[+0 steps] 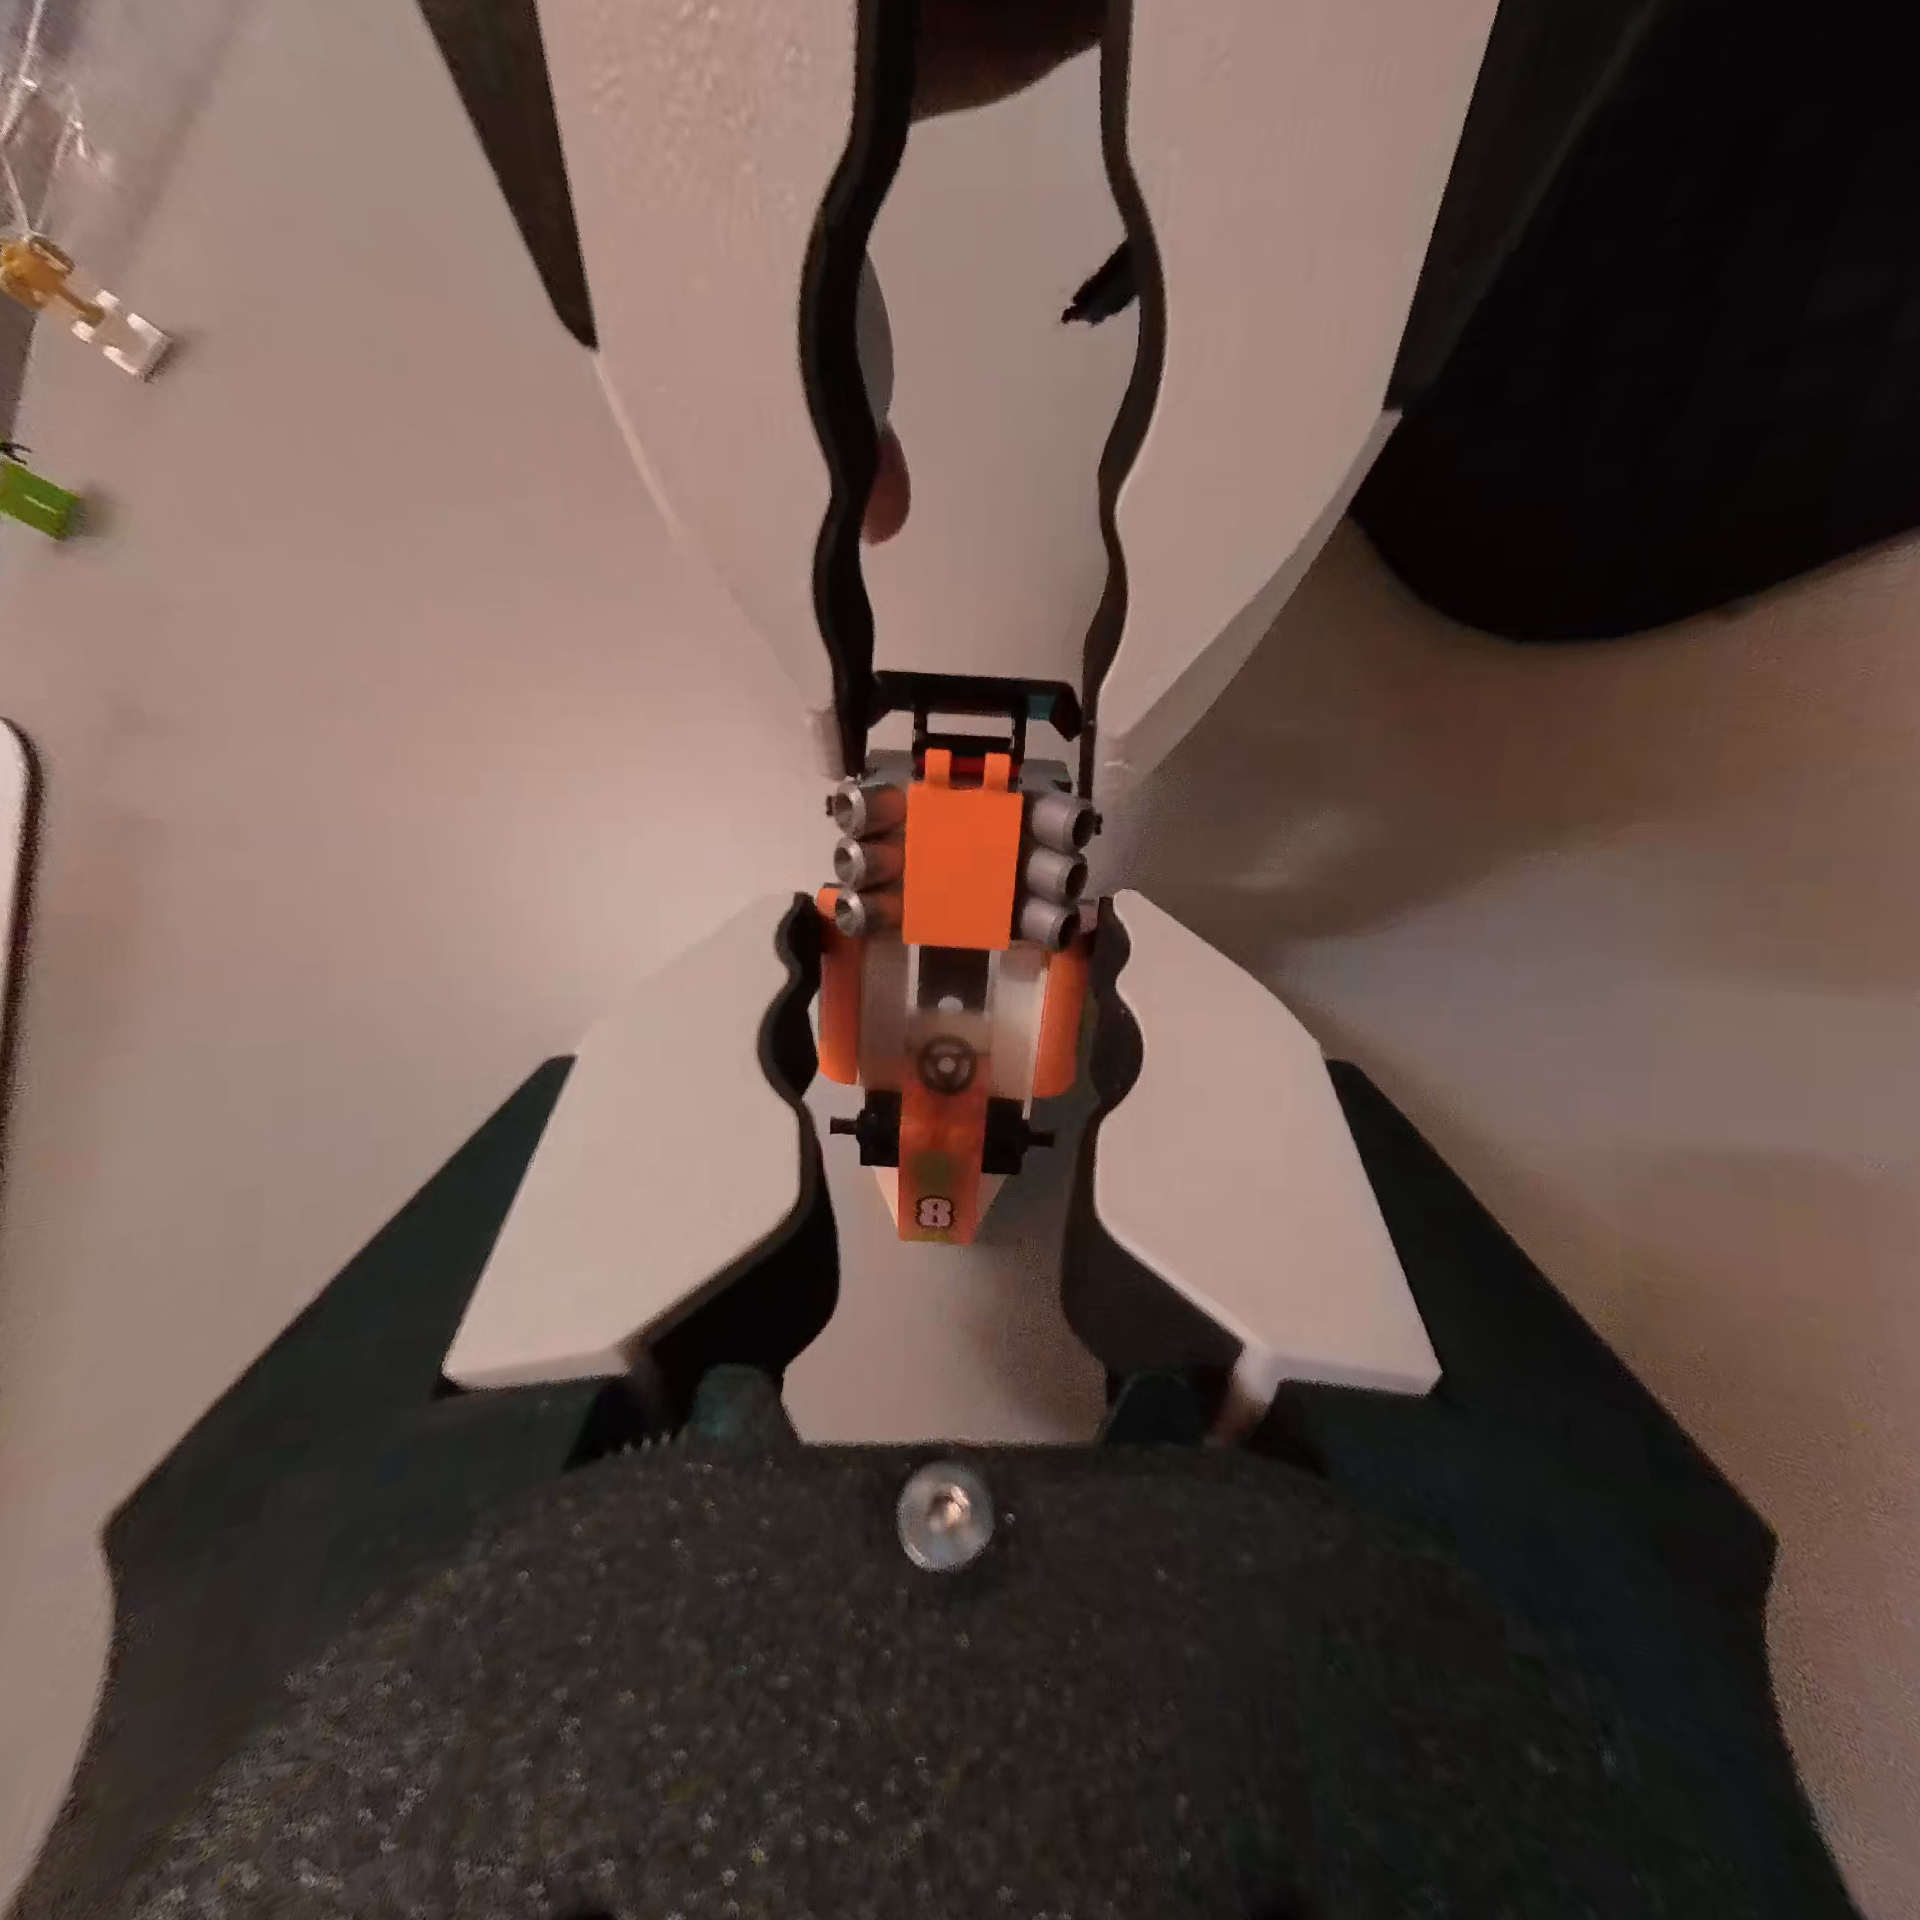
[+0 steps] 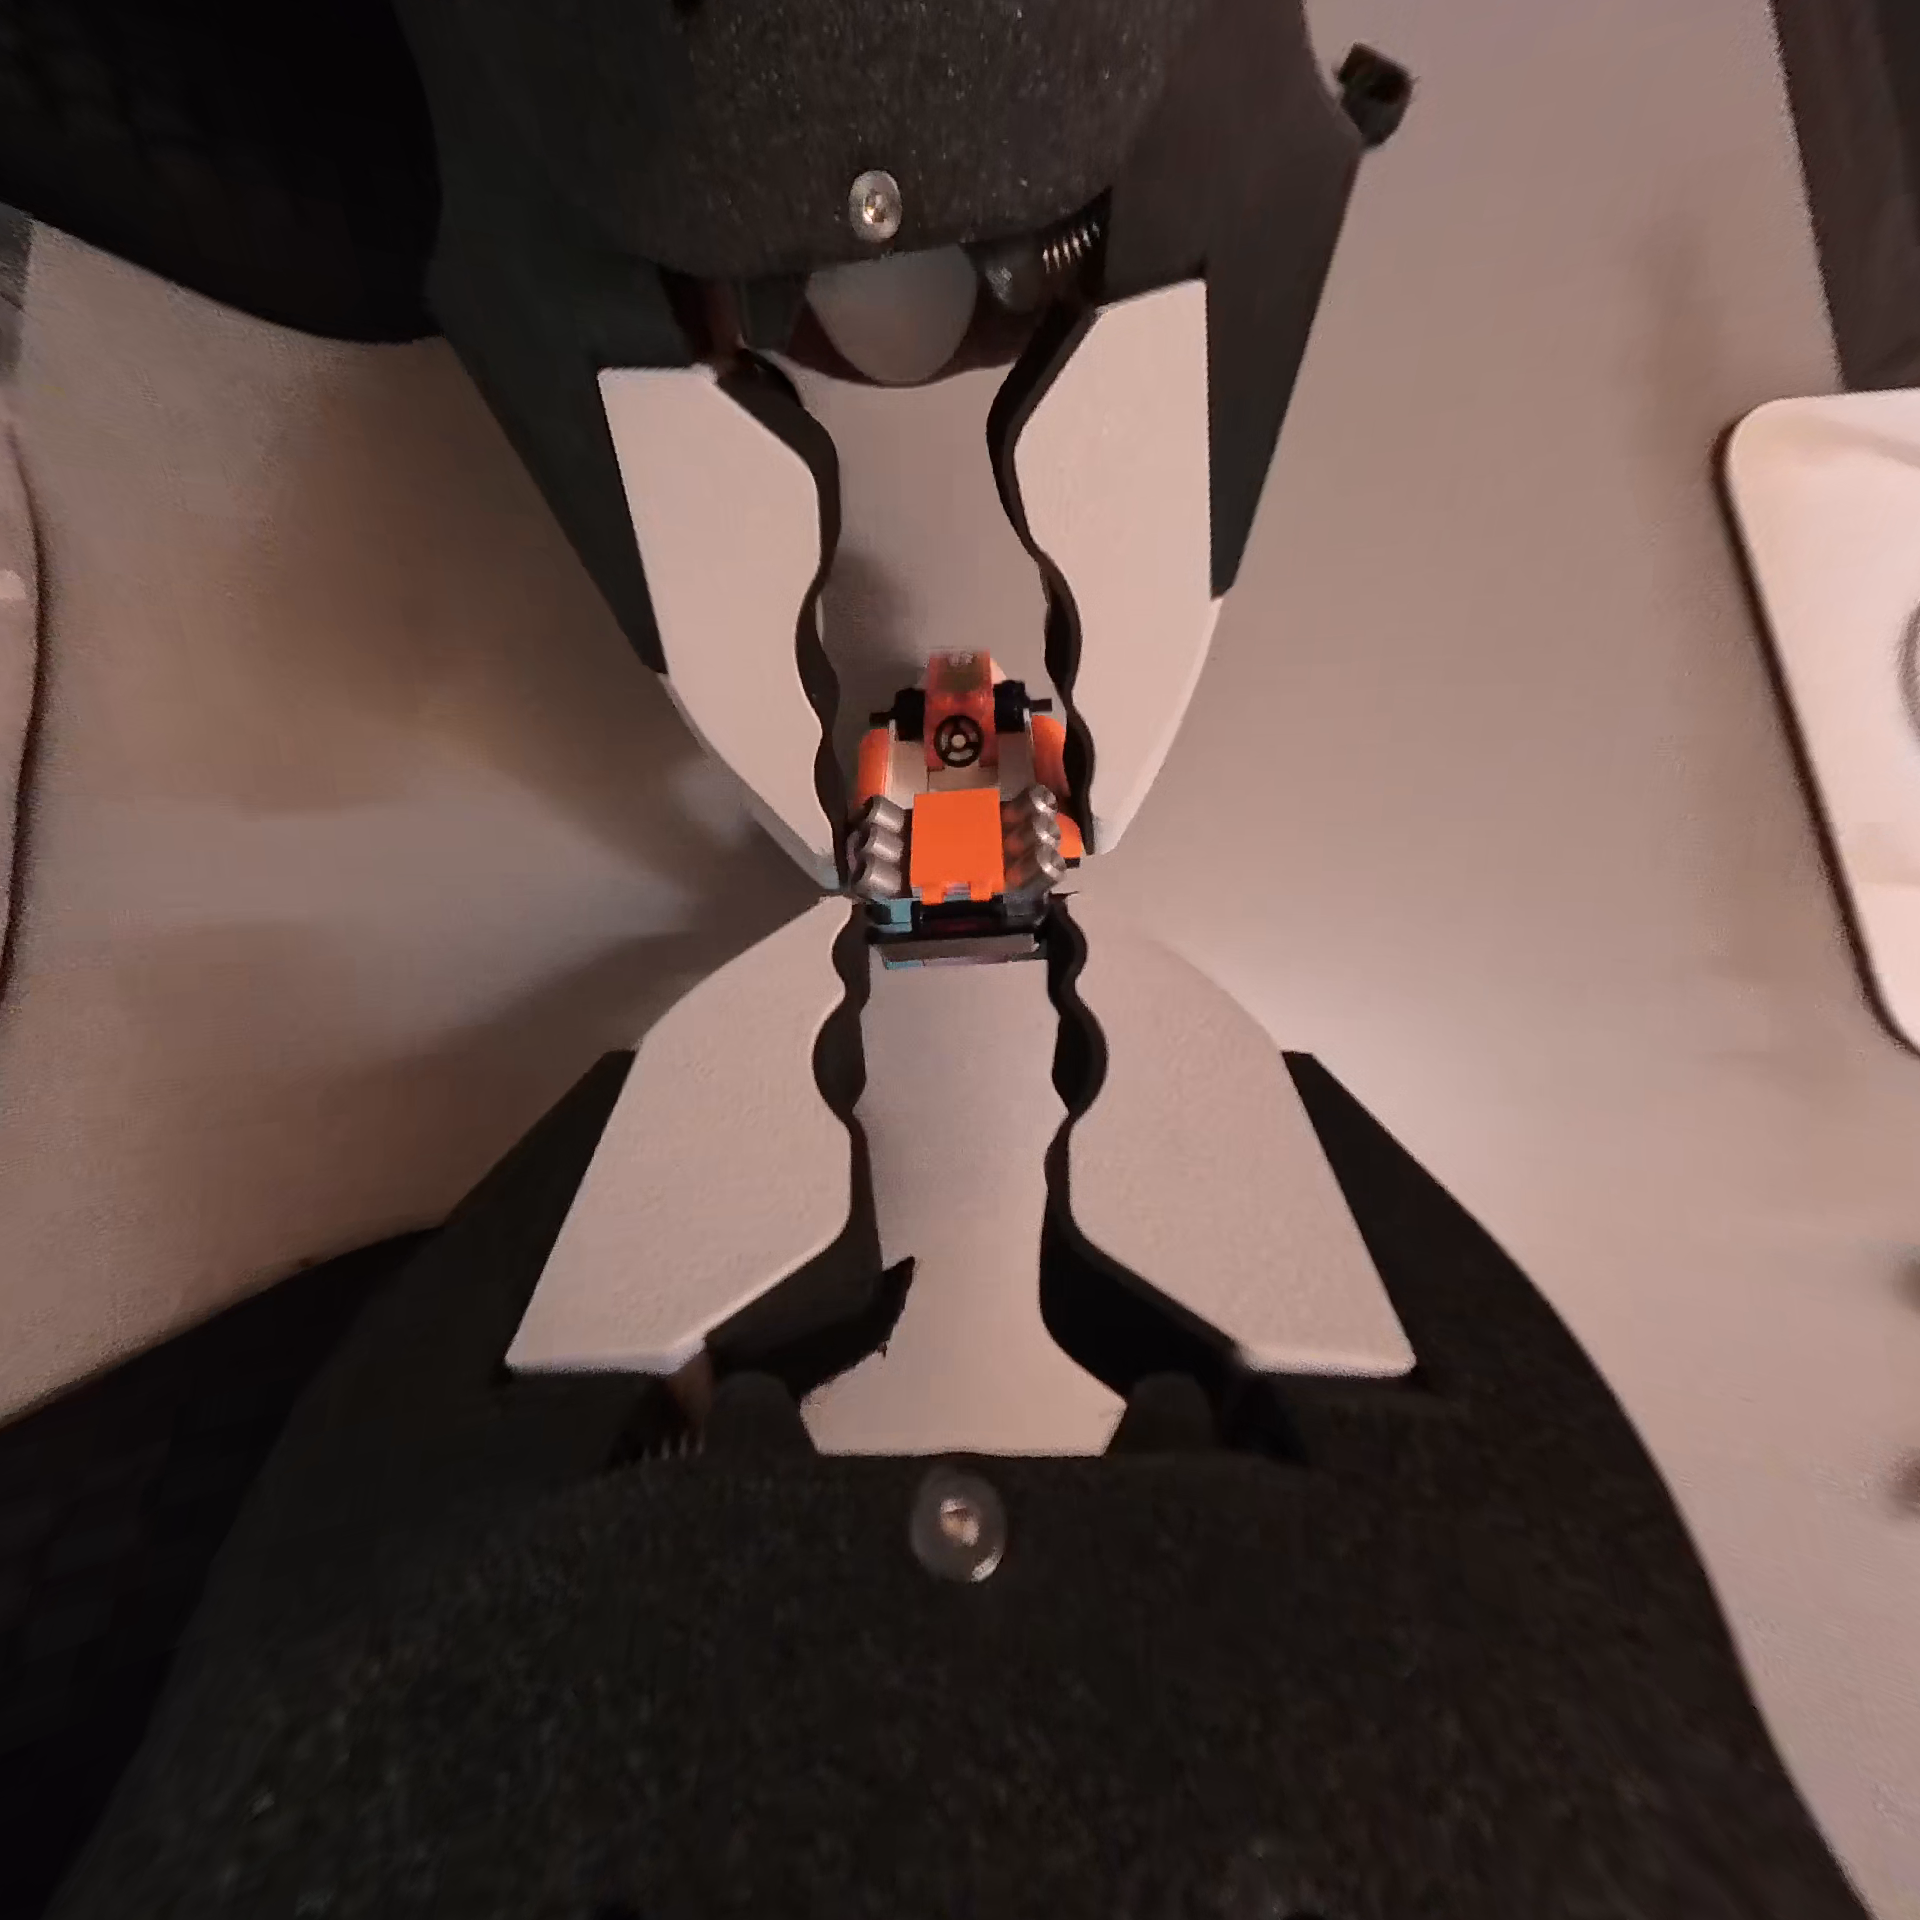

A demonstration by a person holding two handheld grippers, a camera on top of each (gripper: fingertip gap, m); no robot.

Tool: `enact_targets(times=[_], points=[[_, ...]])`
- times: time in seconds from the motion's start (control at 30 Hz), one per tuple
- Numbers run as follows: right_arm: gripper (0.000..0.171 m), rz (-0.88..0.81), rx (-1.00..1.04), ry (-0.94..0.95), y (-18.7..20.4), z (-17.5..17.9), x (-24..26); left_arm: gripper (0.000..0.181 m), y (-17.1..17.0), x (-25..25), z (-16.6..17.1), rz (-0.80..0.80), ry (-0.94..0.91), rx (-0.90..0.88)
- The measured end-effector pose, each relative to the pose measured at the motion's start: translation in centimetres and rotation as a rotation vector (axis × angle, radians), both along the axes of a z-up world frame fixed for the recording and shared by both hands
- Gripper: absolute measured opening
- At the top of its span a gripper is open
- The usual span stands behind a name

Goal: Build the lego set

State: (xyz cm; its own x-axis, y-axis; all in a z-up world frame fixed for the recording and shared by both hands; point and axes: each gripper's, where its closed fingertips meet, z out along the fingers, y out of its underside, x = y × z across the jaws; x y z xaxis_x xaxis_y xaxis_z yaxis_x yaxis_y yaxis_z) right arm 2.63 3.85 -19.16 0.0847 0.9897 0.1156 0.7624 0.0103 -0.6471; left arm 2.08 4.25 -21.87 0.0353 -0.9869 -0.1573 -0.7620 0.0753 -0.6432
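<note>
A small orange and white lego car (image 1: 961,873) with grey exhaust pipes and a steering wheel is held above the white table (image 1: 364,727). My left gripper (image 1: 951,935) is shut on the car's body, its pads on the two orange sides. My right gripper (image 1: 966,753) reaches in from the opposite side and is shut on the black rear wing (image 1: 971,691) at the car's back end. In the right wrist view the right gripper (image 2: 956,925) clamps the wing (image 2: 951,940), with the car (image 2: 951,826) and the left gripper (image 2: 956,842) beyond it.
Loose yellow and clear pieces (image 1: 83,301) and a green piece (image 1: 36,504) lie on the table at the far left. A white tray (image 2: 1849,644) sits at the right of the right wrist view. A dark object (image 1: 1662,312) stands at the upper right. The grippers are tip to tip, or close to it.
</note>
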Motion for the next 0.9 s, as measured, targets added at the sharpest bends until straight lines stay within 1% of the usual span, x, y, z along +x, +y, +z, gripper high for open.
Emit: enact_targets(times=[0.07, 0.17, 0.3, 0.47, 0.63, 0.73, 0.9], points=[[0.033, 0.011, -0.007, -0.019, -0.1, 0.0, 0.3, 0.051, -0.1, 0.5, 0.0, 0.022, -0.063, -0.025], [0.033, 0.057, 0.060, -0.097, 0.3, 0.8, 1.0, 0.051, 0.4, 1.5, 0.8, 0.074, -0.170, 0.021], [0.033, 0.134, 0.102, -0.171, 0.7, 1.7, 1.4, 0.050, 0.7, 2.3, 1.6, 0.118, -0.276, 0.010], [0.033, 0.135, 0.075, -0.163, 1.3, 1.6, 1.5, 0.050, 1.3, 1.8, 1.6, 0.144, -0.278, 0.044], [0.033, 0.095, 0.027, -0.069, 1.5, 1.6, 1.5, 0.050, 2.1, 0.8, 1.0, 0.163, -0.217, 0.099], [0.033, 0.050, -0.032, -0.032, 1.9, 0.3, 2.9, 0.051, 2.5, 0.3, 1.2, 0.185, -0.218, 0.075], [0.033, -0.047, -0.112, -0.064, 3.0, -4.3, 6.1, 0.050, 3.1, -0.3, 1.6, 0.210, -0.220, 0.095]])
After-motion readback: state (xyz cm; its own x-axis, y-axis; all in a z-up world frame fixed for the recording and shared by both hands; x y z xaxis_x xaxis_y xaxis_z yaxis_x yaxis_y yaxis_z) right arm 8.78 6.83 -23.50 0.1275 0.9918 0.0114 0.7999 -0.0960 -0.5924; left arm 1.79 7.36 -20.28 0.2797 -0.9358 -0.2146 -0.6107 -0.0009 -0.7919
